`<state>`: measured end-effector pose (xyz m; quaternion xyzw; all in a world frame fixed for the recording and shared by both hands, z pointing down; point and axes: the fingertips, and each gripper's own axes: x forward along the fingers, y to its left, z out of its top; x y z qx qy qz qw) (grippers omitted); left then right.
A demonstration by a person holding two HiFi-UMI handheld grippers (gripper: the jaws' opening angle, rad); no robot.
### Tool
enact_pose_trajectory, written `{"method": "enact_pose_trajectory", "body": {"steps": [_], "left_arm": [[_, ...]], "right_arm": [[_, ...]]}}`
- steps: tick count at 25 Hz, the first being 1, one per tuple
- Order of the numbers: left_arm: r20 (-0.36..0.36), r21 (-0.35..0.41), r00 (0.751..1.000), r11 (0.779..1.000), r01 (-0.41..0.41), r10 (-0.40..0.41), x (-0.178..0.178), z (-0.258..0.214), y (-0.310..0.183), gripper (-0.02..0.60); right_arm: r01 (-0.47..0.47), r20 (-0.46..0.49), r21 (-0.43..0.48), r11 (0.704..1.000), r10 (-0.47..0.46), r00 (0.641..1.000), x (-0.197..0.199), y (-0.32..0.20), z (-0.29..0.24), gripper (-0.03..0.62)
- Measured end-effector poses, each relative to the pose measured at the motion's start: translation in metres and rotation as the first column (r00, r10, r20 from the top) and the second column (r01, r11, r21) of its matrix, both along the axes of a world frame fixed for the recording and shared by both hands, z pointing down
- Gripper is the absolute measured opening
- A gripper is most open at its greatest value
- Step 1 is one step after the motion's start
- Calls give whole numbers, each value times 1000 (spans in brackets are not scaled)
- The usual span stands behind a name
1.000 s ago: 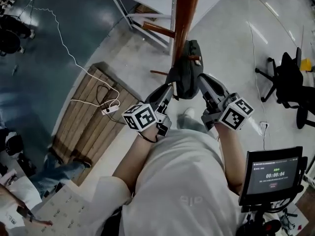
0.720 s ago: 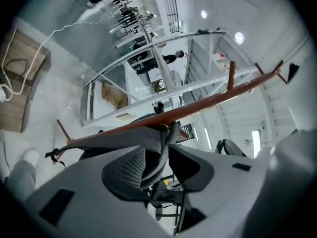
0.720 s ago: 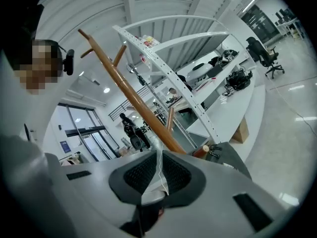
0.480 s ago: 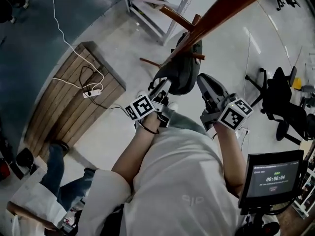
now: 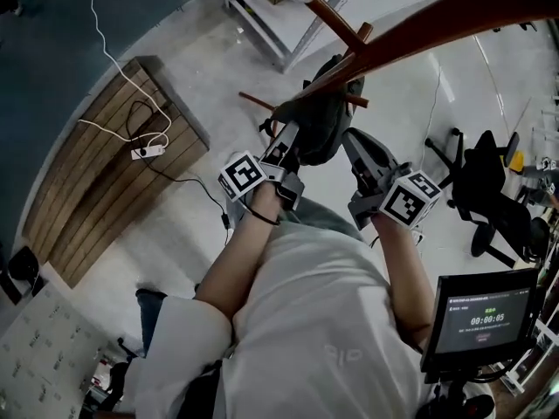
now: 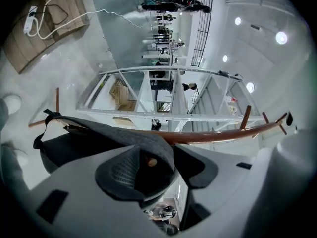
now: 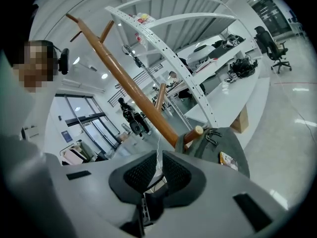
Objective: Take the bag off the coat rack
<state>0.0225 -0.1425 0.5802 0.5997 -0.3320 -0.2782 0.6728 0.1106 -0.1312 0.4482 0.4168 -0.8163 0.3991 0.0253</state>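
Observation:
A dark grey bag (image 5: 321,122) hangs by its top on a peg of the brown wooden coat rack (image 5: 419,26). My left gripper (image 5: 286,140) reaches up at the bag's left side. Its jaws have just been opening and stand apart, with the bag's grey strap (image 6: 124,133) draped across the left finger and the gap; a peg tip (image 6: 151,161) shows behind it. The left gripper (image 6: 161,167) does not pinch the strap. My right gripper (image 5: 352,140) sits just right of the bag, shut on nothing (image 7: 158,171). Past it are the bag (image 7: 225,150) and pole (image 7: 129,86).
A white metal shelving frame (image 5: 262,7) stands behind the rack. A wooden pallet (image 5: 96,173) with a power strip (image 5: 144,153) and cable lies on the floor at left. A black office chair (image 5: 489,199) is at right, a timer screen (image 5: 485,317) at lower right.
The head view has swung, so the pole now slants across the upper right. My left gripper has moved up along the bag and its jaws have opened. The right gripper stays shut beside the bag.

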Motion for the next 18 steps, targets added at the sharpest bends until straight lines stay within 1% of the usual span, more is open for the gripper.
{"method": "enact_pose_trajectory", "body": {"steps": [5,8,10,11,13,15,16,18], "left_arm": [[-44,-32,999,999,13,-14,5,9,-3,206],[-56,-49,998,999,-1,-2,7,12,-2,206],[-59,-91,998,996,-6,1,4,21,1,206],[-70,-119,998,993,-5,-3,1,27,3,206],[-118,-158,993,987,-11,-8,-2,38,4,206],[-167,-172,986,985,-28,-1,-2,44,1,206],[-180,-173,984,984,-39,7,0,46,0,207],[-197,-181,980,981,-64,28,3,50,-1,232]], "right_arm": [[13,-15,-10,1000,-13,1000,6,5,4,18],[17,-17,-13,1000,-18,1000,10,7,6,18],[20,-18,-14,1000,-20,1000,9,7,6,18],[21,-18,-15,1000,-21,1000,8,7,6,18],[23,-19,-16,1000,-24,1000,5,6,6,18],[26,-24,-15,1000,-27,999,2,5,5,18],[27,-26,-16,1000,-27,999,1,5,6,18],[27,-30,-18,999,-27,999,1,6,7,18]]}}
